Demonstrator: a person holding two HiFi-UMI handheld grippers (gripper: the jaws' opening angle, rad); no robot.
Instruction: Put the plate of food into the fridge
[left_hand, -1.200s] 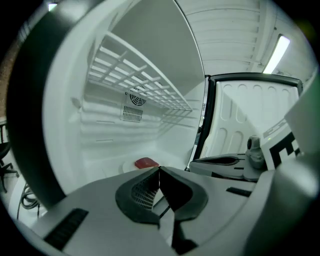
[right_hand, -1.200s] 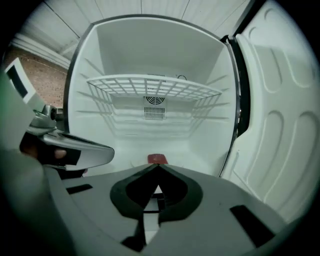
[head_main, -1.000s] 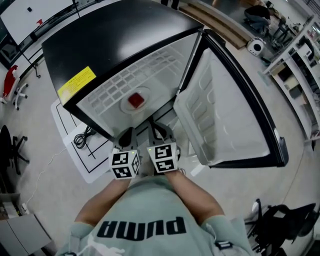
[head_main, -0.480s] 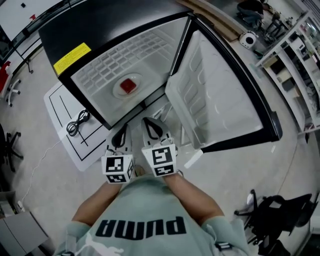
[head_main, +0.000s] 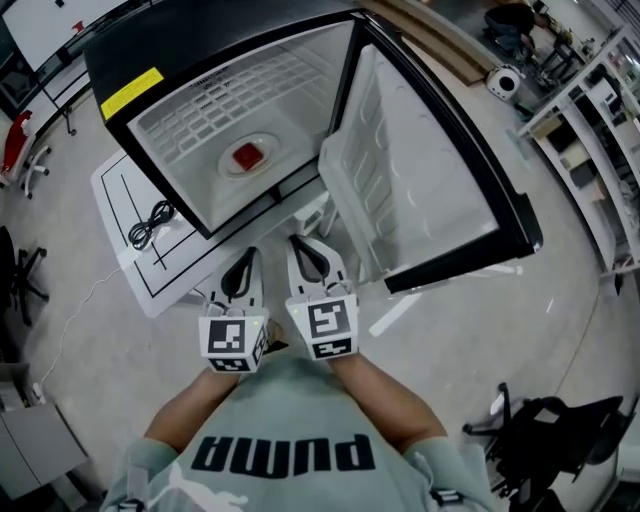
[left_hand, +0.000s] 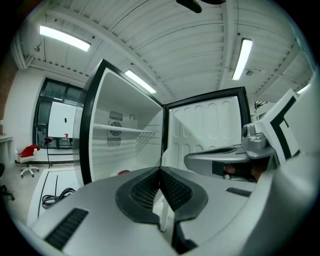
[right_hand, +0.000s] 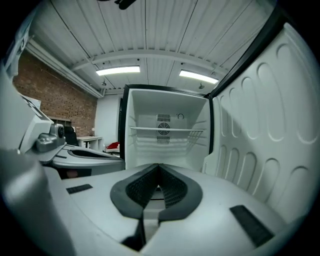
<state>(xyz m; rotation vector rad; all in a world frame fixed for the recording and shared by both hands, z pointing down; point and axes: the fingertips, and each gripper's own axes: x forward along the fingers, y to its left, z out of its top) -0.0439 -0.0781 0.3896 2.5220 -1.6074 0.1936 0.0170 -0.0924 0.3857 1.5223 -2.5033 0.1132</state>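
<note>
One black fridge, ribbed white door open right, one round white plate inside, one red square food, left gripper, right gripper, both closed, empty

My head camera looks steeply down on the open fridge. Cameras on my left tongs and right tongs face level along their jaws, near, into the same white interior.

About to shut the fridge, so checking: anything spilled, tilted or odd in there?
Nothing stands out. The plate with its red food sits flat inside the fridge, nothing spilled around it; the door stands wide open.
</note>
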